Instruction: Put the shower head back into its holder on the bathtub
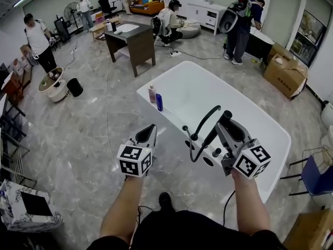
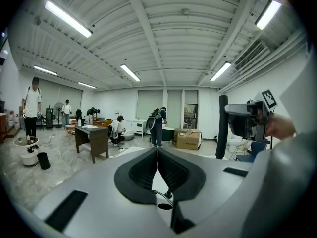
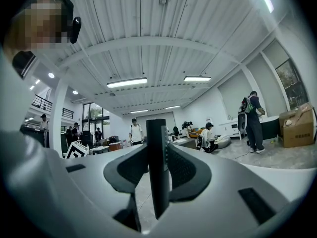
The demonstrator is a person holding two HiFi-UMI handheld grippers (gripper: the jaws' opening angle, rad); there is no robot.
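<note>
The white bathtub (image 1: 270, 124) lies ahead, with a black curved faucet (image 1: 204, 121) on its near rim. My right gripper (image 1: 223, 127) is shut on the black shower head (image 1: 214, 133), holding it above the near rim beside the faucet. The black hose (image 1: 190, 151) loops down from it. In the right gripper view the shower head (image 3: 158, 172) stands as an upright black bar between the jaws of the right gripper (image 3: 158, 150). My left gripper (image 1: 151, 130) hovers left of the tub's corner, shut with nothing in it; the same left gripper (image 2: 157, 151) shows its pads touching.
Two bottles, a pale bottle (image 1: 152, 94) and a blue bottle (image 1: 159, 103), stand on the tub's left rim. Dark holes (image 1: 208, 161) mark the near deck. A dark desk (image 1: 132, 40), cardboard boxes (image 1: 285, 74), a blue chair (image 1: 315, 173) and several people surround the tub.
</note>
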